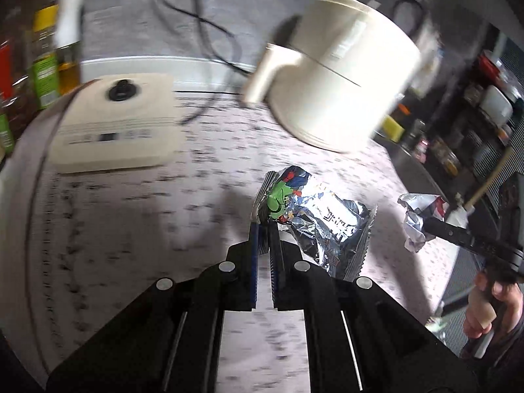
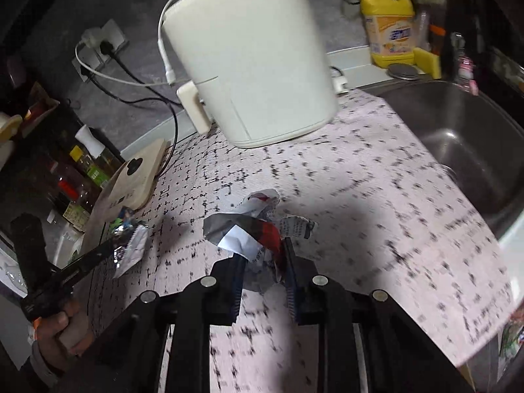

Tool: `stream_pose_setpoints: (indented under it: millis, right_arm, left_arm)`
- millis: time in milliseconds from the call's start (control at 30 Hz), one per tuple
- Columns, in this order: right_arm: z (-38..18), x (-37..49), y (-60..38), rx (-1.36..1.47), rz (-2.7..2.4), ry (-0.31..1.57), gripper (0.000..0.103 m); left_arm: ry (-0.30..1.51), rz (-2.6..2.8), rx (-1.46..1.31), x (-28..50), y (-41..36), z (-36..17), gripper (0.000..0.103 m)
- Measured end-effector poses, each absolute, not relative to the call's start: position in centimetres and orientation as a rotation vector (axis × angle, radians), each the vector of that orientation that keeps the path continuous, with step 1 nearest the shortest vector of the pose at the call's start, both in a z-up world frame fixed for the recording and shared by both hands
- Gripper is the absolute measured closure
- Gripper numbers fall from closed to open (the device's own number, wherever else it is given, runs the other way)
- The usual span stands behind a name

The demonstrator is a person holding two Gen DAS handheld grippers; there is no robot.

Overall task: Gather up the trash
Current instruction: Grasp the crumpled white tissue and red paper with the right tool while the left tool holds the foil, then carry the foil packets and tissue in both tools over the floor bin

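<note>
Trash is in both grips: left gripper pinches the crinkled silver foil wrapper, right gripper clamps the crumpled red-and-white paper wrapper, both above the speckled countertop; no bin visible.

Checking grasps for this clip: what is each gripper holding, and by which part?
Left gripper: foil snack wrapper, pinched at its crimped end. Right gripper: crumpled paper wrapper, gripped around its middle.

We stand in a home kitchen: a steel sink at right, yellow dish soap behind it, a cream air fryer, oil bottles far left.
</note>
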State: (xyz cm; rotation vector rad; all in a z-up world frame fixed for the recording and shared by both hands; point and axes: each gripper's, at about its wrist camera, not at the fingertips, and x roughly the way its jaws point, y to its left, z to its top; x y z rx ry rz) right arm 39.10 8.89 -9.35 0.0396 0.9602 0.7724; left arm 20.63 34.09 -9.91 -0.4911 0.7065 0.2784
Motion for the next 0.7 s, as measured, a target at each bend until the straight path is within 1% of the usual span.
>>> stream_pose_setpoints:
  millis: [267,700]
  right_arm:
    - [-8.3,36.5,-1.6,0.123,0.627,0.937,0.081]
    - [-8.7,32.4,-18.5,0.233,0.371,0.937,0.079]
  left_arm:
    - [0.739,0.103,-0.434,25.0,26.6,-9.3,0.096]
    - [0.807,-0.178,-0.328,29.4,10.9,-9.6,0.096]
